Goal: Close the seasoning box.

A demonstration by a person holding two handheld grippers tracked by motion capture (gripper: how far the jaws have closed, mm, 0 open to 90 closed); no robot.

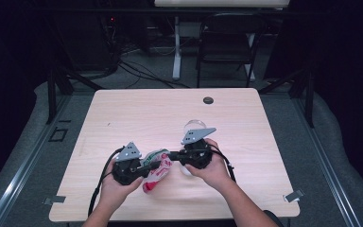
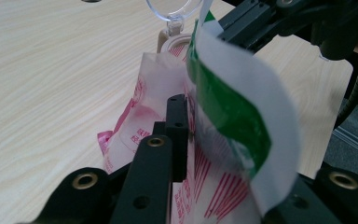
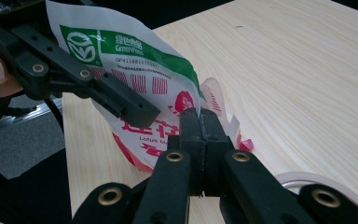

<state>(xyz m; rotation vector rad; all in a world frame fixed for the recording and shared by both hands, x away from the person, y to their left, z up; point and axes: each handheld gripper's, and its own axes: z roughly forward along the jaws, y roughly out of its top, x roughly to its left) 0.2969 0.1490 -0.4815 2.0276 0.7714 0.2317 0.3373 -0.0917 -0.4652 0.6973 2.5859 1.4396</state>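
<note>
- Pale wood-grain table; both hand-held grippers meet over its near middle, high view
- White plastic bag with red print and a green band held between them, just above the tabletop
- left gripper: jaws pinched together on the bag's edge; film pressed flat between them in left gripper view
- right gripper: jaws closed tight on the bag's red-printed fold, right gripper view
- Clear glass stands just behind right gripper; small dark disc near far edge
</note>
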